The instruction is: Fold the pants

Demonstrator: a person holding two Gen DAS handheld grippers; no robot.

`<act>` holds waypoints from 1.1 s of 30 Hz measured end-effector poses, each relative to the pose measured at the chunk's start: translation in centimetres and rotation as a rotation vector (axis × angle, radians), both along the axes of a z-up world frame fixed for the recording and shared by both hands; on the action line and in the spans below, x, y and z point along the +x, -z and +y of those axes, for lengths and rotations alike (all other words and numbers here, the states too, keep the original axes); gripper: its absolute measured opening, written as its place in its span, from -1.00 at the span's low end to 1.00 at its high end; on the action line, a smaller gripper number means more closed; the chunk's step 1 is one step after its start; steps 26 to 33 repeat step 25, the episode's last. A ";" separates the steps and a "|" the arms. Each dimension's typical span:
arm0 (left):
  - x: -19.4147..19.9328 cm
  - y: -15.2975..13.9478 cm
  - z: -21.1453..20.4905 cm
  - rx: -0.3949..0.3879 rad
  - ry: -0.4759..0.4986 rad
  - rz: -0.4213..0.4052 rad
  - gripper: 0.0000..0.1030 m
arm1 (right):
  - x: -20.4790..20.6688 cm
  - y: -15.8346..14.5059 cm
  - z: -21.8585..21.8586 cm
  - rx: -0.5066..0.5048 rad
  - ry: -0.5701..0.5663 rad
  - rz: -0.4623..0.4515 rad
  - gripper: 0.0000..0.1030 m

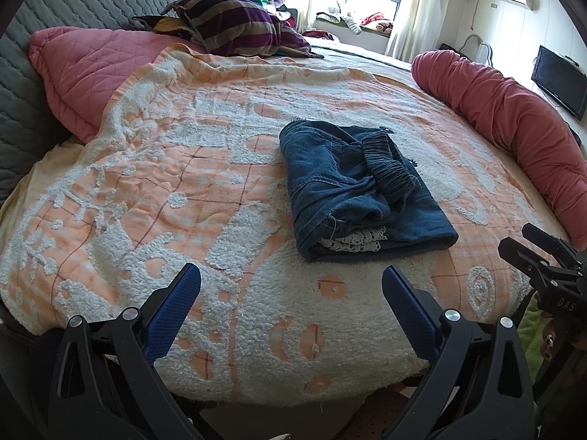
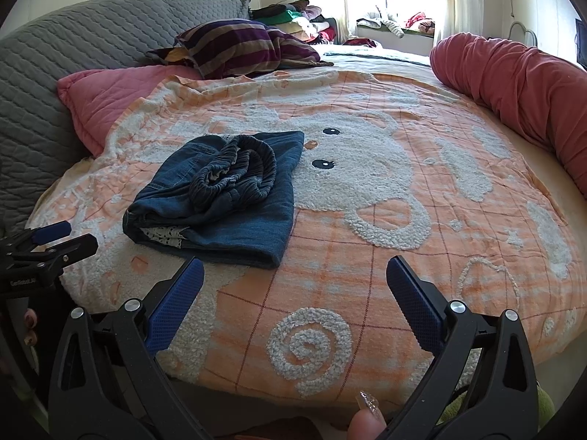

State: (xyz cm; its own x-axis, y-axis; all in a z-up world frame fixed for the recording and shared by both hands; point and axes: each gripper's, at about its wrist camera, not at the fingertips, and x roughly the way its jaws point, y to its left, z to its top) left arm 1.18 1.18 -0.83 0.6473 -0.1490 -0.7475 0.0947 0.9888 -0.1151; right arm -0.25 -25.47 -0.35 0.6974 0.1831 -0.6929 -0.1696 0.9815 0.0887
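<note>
1 folded pants (image 1: pixel 361 187), 1 blanket (image 1: pixel 183 190), 2 pink pillows (image 1: pixel 84 69), 1 striped pillow (image 1: pixel 238 25), 2 grippers (image 1: pixel 291 286)

Folded pants (image 1: pixel 361 187) lie on blanket (image 1: pixel 183 168), pillows (image 1: pixel 234 25) behind.

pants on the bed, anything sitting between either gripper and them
Nothing visible does. The folded pants lie alone on the orange blanket; only bare blanket separates them from the open left gripper and the open right gripper. The striped pillow and red bolster lie beyond or off to the side.
</note>
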 end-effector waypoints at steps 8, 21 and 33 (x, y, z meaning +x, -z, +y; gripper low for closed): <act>0.3 0.0 0.4 0.018 -0.001 -0.002 0.92 | -0.1 -0.4 -0.5 -0.007 0.037 0.005 0.83; 7.6 0.5 9.3 0.038 -0.239 0.095 0.92 | 4.7 -1.2 -9.7 0.026 0.240 0.035 0.83; 14.0 1.9 15.0 0.133 -0.375 0.144 0.92 | 9.1 -0.4 -19.6 0.002 0.452 0.081 0.83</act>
